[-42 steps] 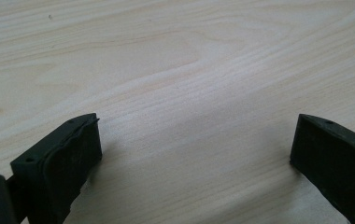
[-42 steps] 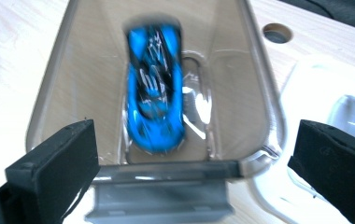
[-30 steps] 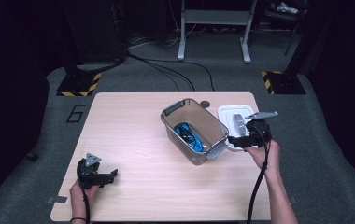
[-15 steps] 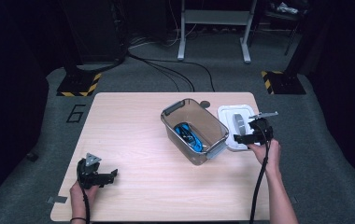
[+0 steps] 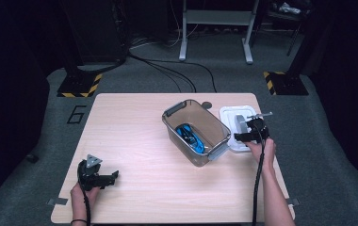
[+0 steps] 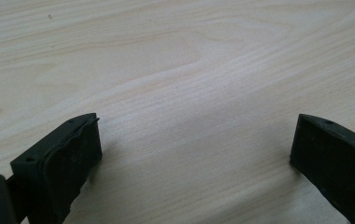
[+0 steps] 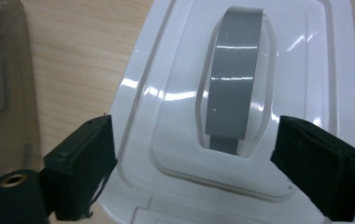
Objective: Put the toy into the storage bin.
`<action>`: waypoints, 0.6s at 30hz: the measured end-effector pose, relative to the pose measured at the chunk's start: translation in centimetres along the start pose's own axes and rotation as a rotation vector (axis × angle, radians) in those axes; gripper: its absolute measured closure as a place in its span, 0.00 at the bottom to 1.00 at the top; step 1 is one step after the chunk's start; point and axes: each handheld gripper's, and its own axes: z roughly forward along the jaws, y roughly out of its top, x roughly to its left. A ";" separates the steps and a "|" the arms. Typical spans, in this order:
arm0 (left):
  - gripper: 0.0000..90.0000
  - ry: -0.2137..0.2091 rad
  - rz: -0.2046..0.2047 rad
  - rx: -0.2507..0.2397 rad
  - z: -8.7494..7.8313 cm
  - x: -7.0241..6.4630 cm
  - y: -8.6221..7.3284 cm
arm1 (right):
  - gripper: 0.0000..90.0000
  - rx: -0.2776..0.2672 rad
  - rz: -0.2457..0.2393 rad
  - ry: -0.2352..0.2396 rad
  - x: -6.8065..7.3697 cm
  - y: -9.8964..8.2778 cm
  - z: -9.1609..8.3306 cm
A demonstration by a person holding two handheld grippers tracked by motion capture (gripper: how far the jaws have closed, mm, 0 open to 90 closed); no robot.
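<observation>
High view: white plastic lid with grey handle (image 5: 230, 123) flat on surface (image 5: 134, 136), at 3 o'clock of clear bin (image 5: 196, 131); right gripper (image 5: 248, 135) just over its near end; left gripper (image 5: 102, 179) far off, fingers apart.

Right gripper view: fingers apart, just closing, astride grey handle (image 7: 234, 79), long axis toward 12 o'clock.

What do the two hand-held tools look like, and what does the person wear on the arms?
Both are black. The left tool carries a grey three-cornered plate on top, and a black cable trails from it. The right tool has a black cable running back along the forearm. Each has two blocky black jaws. The forearms are bare, with a dark band on the left wrist.
</observation>
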 end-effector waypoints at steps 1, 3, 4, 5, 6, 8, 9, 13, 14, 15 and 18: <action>0.02 0.001 -0.001 -0.004 0.0 0.0 0.0 | 0.20 -0.014 0.001 -0.022 -0.1 0.0 0.4; 0.02 0.002 -0.001 -0.006 0.0 0.0 0.0 | 0.26 -0.035 -0.003 -0.039 -0.2 0.1 0.7; 0.02 0.002 -0.001 -0.006 0.0 0.0 0.0 | 0.26 -0.035 -0.003 -0.039 -0.2 0.1 0.7; 0.02 0.002 -0.001 -0.006 0.0 0.0 0.0 | 0.27 -0.037 0.004 -0.047 -0.1 0.2 0.8; 0.02 0.002 -0.001 -0.006 0.0 0.0 0.0 | 0.30 -0.047 0.008 -0.050 -0.2 0.2 0.9; 0.02 0.002 -0.001 -0.006 0.0 0.0 0.0 | 0.34 -0.051 0.010 -0.071 -0.2 0.2 1.3; 0.02 0.002 -0.002 -0.006 0.0 0.0 0.0 | 0.37 -0.051 0.006 -0.071 -0.3 0.3 1.5; 0.02 0.002 -0.001 -0.006 0.0 0.0 0.0 | 0.47 -0.054 0.007 -0.090 -0.2 0.2 2.1; 0.02 0.002 -0.002 -0.006 0.0 0.0 0.0 | 0.50 -0.060 0.001 -0.102 -0.2 0.1 2.3; 0.02 0.002 -0.001 -0.006 0.0 0.0 0.0 | 0.52 -0.056 0.004 -0.101 -0.1 0.1 2.4; 0.02 0.002 -0.001 -0.006 0.0 0.0 0.0 | 0.59 -0.044 -0.004 -0.113 -0.1 0.1 2.7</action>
